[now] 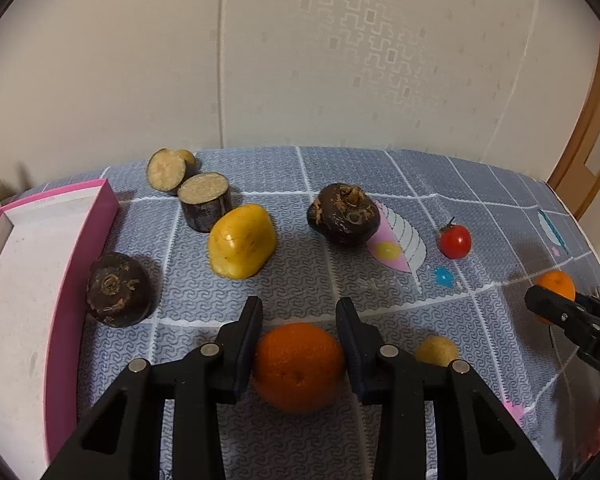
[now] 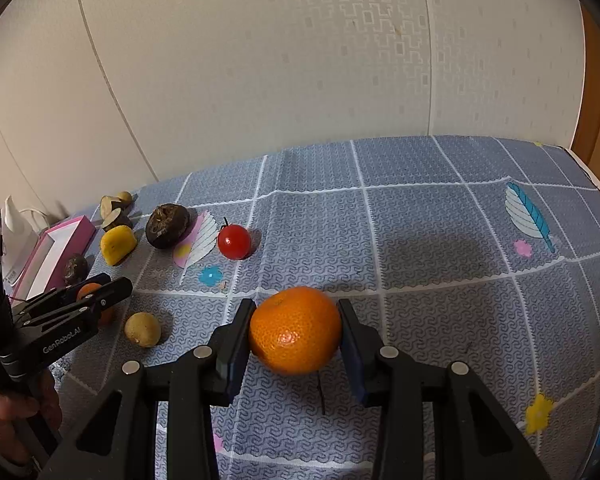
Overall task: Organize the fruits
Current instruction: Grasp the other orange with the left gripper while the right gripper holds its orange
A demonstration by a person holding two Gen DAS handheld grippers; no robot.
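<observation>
Nearest, each gripper has a round orange mandarin between its black fingers. The left gripper [image 1: 299, 338] is closed on the left mandarin [image 1: 298, 366], its pads pressed to the two sides of the fruit, which appears to sit on the blue patterned cloth of the bench [image 1: 380, 184]. The right gripper [image 2: 296, 328] likewise clamps the right mandarin [image 2: 295, 330] across its widest part.

These fruits look light, with soft, loose, slightly glossy peel: a grip across the middle should hold, but hard squeezing would likely bruise or split them.

Just beyond lie a small tan round fruit [image 1: 437, 350] and a dark brown bulb [image 1: 118, 289] beside the pink shallow box [image 1: 66, 280], probably the place for sorted fruit.

Farther off sit a yellow blocky fruit [image 1: 242, 242], a second dark bulb [image 1: 343, 214], a red cherry tomato [image 1: 454, 242] that would crush easily, and cut dark-skinned rounds [image 1: 204, 200] near the wall.
</observation>
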